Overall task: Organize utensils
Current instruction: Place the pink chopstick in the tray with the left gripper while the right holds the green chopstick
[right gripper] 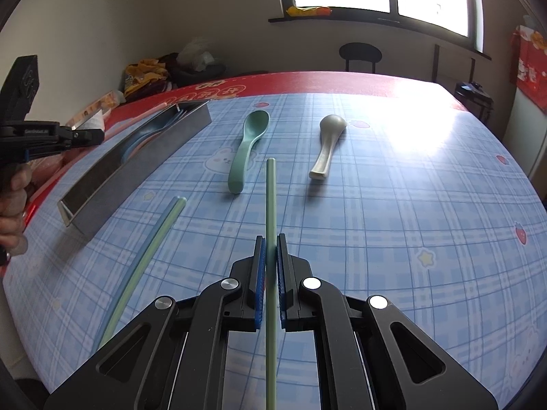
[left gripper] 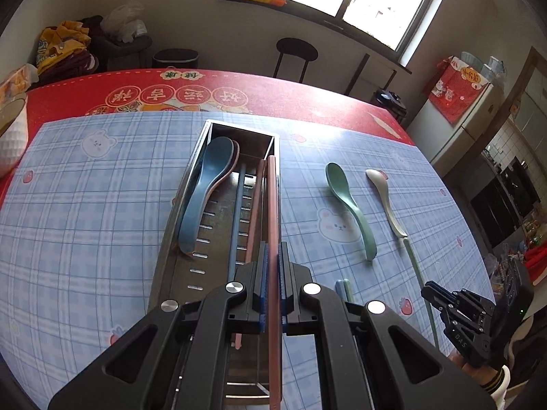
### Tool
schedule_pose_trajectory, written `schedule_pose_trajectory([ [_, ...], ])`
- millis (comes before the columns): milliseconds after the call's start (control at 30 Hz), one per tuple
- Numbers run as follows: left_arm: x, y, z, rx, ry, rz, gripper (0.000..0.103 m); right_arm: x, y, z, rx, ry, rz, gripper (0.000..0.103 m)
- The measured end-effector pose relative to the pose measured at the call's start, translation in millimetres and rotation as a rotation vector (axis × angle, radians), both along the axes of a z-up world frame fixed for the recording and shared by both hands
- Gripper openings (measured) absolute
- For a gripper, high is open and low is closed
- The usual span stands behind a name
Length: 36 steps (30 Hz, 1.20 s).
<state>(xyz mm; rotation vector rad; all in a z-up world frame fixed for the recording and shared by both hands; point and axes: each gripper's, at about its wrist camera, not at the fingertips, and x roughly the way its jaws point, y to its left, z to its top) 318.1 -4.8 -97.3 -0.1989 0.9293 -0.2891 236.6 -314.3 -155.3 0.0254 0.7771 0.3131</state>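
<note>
Left wrist view: steel tray (left gripper: 218, 126) on desk (left gripper: 85, 188), already keeping blue spoon (left gripper: 201, 188); left gripper (left gripper: 272, 256) fingers closed on pink chopstick (left gripper: 271, 198) above tray, probably for dropping in; right gripper (right gripper: 270, 249) pinching green chopstick (right gripper: 270, 198)

My left wrist camera is looking down closely over the tray (left gripper: 218, 205); my right is angling across the counter (right gripper: 376, 205); both are sharing the green spoon (left gripper: 348, 205) (right gripper: 246, 150).

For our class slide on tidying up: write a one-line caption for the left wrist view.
Left gripper holds a pink chopstick over the metal utensil box.
</note>
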Motion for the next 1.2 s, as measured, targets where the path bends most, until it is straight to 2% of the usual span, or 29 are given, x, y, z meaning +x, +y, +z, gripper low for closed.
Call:
schedule_pose_trajectory([
  [133, 25, -3, -18, 0.056, 0.042, 0.016, 0.006, 1, 0, -1, -0.004, 0.004, -0.011, 0.006],
  [267, 35, -3, -30, 0.064, 0.072, 0.013, 0.006, 1, 1, -1, -0.009, 0.008, -0.010, 0.006],
  [633, 54, -4, -34, 0.096, 0.103, 0.012, 0.006, 4, 1, -4, -0.012, 0.027, -0.010, 0.006],
  [733, 47, -4, -24, 0.062, 0.067, -0.012, 0.007, 4, 2, -5, -0.014, 0.032, -0.011, 0.006],
  [867, 26, -2, -3, 0.081, -0.034, -0.036, 0.008, 5, 1, -6, -0.008, 0.035, -0.006, 0.006],
  [933, 12, 2, 7, 0.091, -0.094, -0.041, 0.014, 4, 0, -5, -0.002, 0.034, -0.004, 0.006],
  [1000, -5, 9, 12, 0.103, -0.154, -0.038, 0.028, 4, 0, -4, 0.006, 0.029, 0.003, 0.006],
  [1067, -22, 14, 12, 0.120, -0.198, -0.035, 0.035, 4, 0, -4, 0.007, 0.030, 0.005, 0.006],
  [1133, -35, 18, 9, 0.124, -0.225, -0.039, 0.046, 5, 2, -6, -0.004, 0.039, 0.005, 0.006],
  [1200, -48, 21, 5, 0.140, -0.272, -0.034, 0.062, 7, 4, -6, -0.012, 0.048, 0.003, 0.006],
])
